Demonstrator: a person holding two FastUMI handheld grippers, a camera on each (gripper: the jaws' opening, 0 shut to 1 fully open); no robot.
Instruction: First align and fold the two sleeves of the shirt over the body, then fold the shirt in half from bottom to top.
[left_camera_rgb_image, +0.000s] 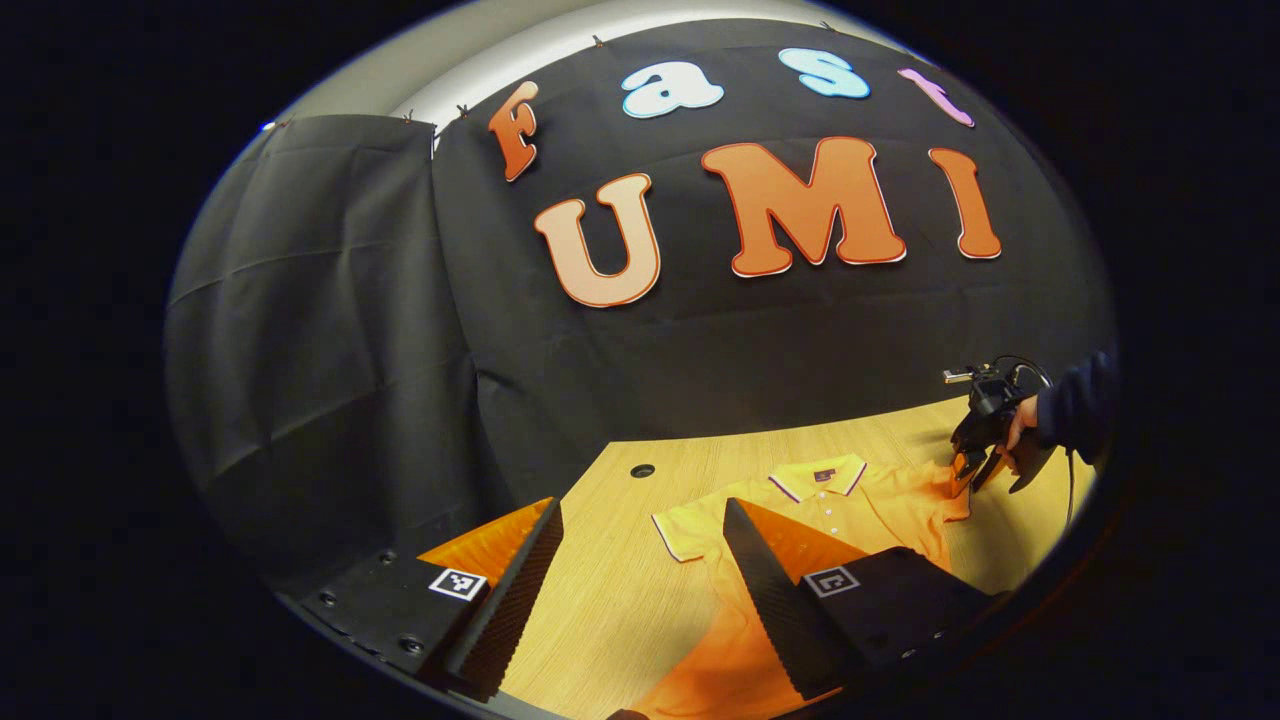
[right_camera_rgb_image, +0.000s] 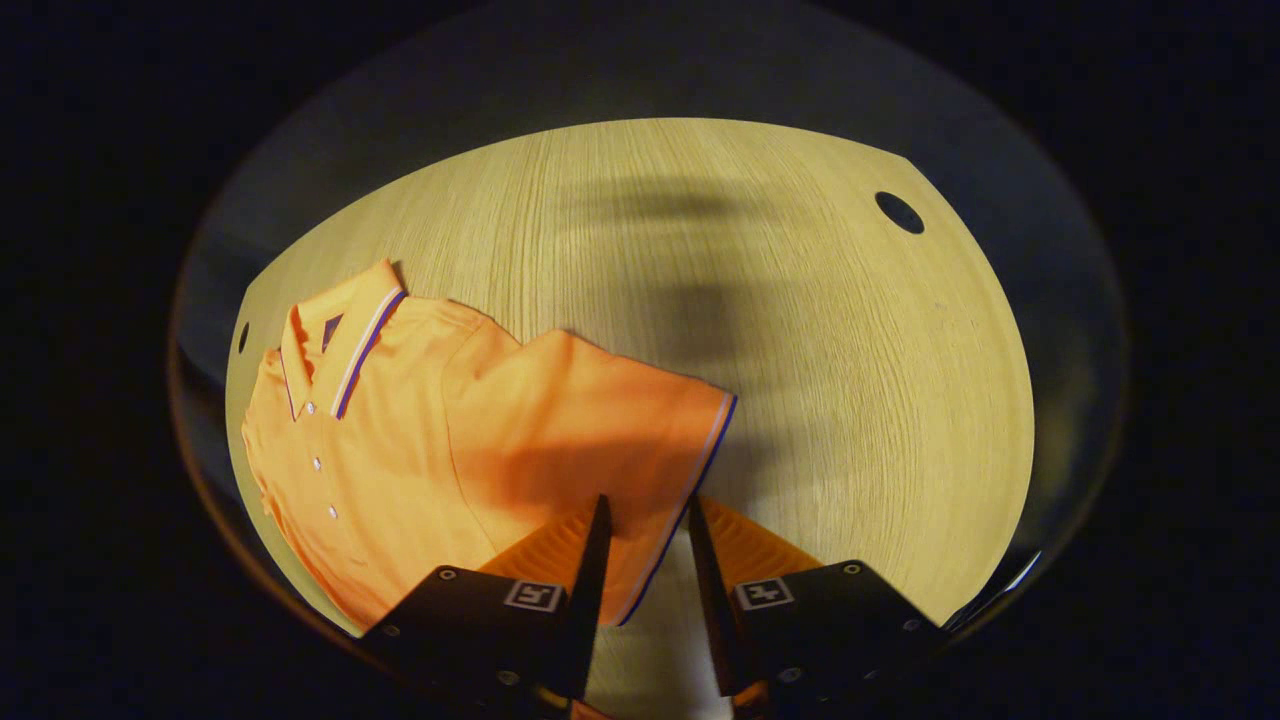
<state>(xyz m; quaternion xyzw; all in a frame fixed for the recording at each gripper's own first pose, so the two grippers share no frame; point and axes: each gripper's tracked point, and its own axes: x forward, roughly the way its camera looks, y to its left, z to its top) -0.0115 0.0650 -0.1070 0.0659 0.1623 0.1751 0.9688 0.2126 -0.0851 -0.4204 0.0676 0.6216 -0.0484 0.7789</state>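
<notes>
Orange shirt (right_camera_rgb_image: 420, 450) lies flat on the wooden table (right_camera_rgb_image: 800, 350), collar up, buttons showing. Right gripper (right_camera_rgb_image: 645, 525) hangs over the sleeve (right_camera_rgb_image: 610, 430) cuff edge, fingers spread a little, cuff between them, not pinched. Left gripper (left_camera_rgb_image: 640, 520) fingers spread wide above the shirt's other side, holding nothing.

No legible txt; shirt (right_camera_rgb_image: 480, 440) collar tag too small.
</notes>
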